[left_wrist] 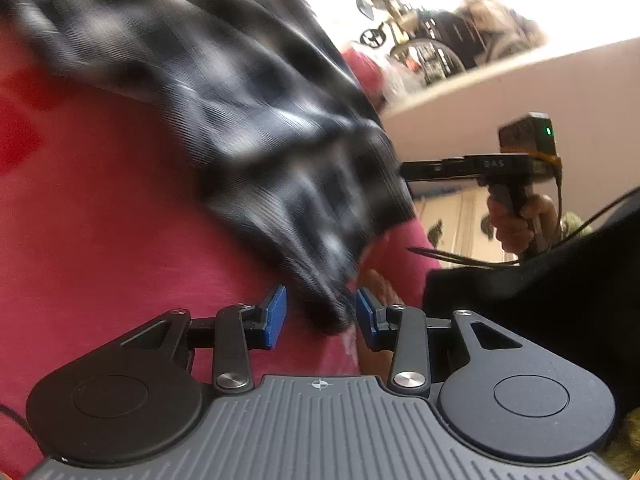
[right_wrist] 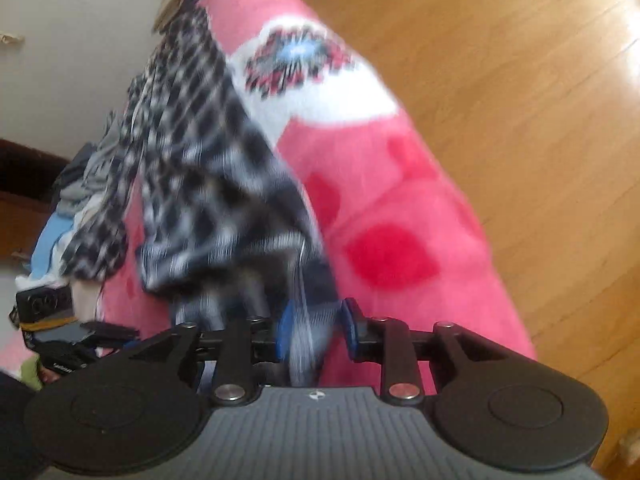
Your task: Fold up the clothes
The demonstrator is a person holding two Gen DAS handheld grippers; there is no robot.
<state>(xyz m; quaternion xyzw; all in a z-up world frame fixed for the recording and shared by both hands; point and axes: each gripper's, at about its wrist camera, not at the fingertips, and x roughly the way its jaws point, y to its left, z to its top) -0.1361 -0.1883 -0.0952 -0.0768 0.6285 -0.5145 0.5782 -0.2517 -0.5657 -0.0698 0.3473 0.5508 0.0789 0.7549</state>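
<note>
**Grippers part-open on the plaid shirt, cloth between the pads but unclamped**

Left gripper (left_wrist: 321, 317) stood part-open, blue pads clear of the cloth on both sides; a corner of the checked shirt (left_wrist: 248, 136) hung into the gap without being pinched. Right gripper (right_wrist: 316, 330) was likewise part-open, with a strip of the same shirt running between its pads; pads did not look pressed on it, though blur limited certainty.

Shirt lay bunched on the pink blanket (right_wrist: 384, 208), trailing away from the grippers toward a pile of other clothes (right_wrist: 76, 192) at the blanket's far end. Wooden floor (right_wrist: 520, 80) showed beside the blanket.

Risks, as judged:
- Cloth unclamped in both grippers, so any lift would let the hem slip out and collapse the fold.
- Shirt was bunched, not flat; folding from here would trap creases.
- Re-closing could catch the fleecy blanket along with the shirt.

Pose: both grippers angled downward at the blanket. In the left view the right hand (left_wrist: 516, 224) held its gripper roughly level, beside the shirt's edge, cable trailing underneath.
</note>
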